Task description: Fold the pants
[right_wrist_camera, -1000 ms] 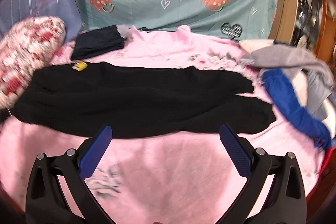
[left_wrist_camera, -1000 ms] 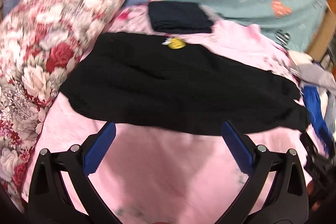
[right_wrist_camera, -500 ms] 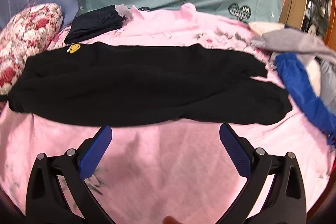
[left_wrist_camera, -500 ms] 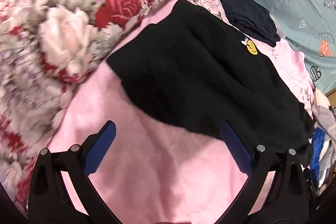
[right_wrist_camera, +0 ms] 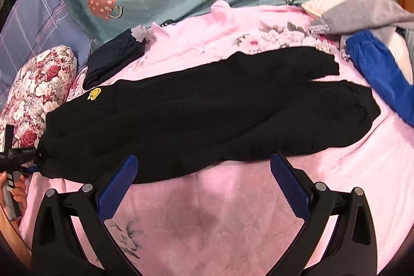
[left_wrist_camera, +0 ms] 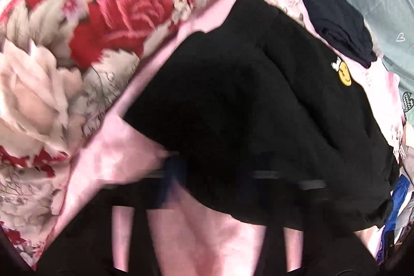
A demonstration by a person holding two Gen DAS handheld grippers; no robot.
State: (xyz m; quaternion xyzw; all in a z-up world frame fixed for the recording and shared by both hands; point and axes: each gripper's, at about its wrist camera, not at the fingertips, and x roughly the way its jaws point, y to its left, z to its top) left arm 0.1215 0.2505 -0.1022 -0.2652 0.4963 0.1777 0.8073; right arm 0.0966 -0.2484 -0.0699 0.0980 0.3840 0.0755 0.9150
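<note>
Flowers cover the big pillow (right_wrist_camera: 38,84) on the left. Next to it the left gripper (right_wrist_camera: 24,159) sits at the waist end of the black pants (right_wrist_camera: 207,105), but its fingers are too blurry to tell if they pinch the cloth. The pants lie flat across the pink blanket (right_wrist_camera: 233,219), legs pointing right. The right gripper (right_wrist_camera: 204,170) hangs just over the near edge, fingers wide and holding nothing. The fold looks just begun; next, the waist probably needs a firm pinch.
</note>
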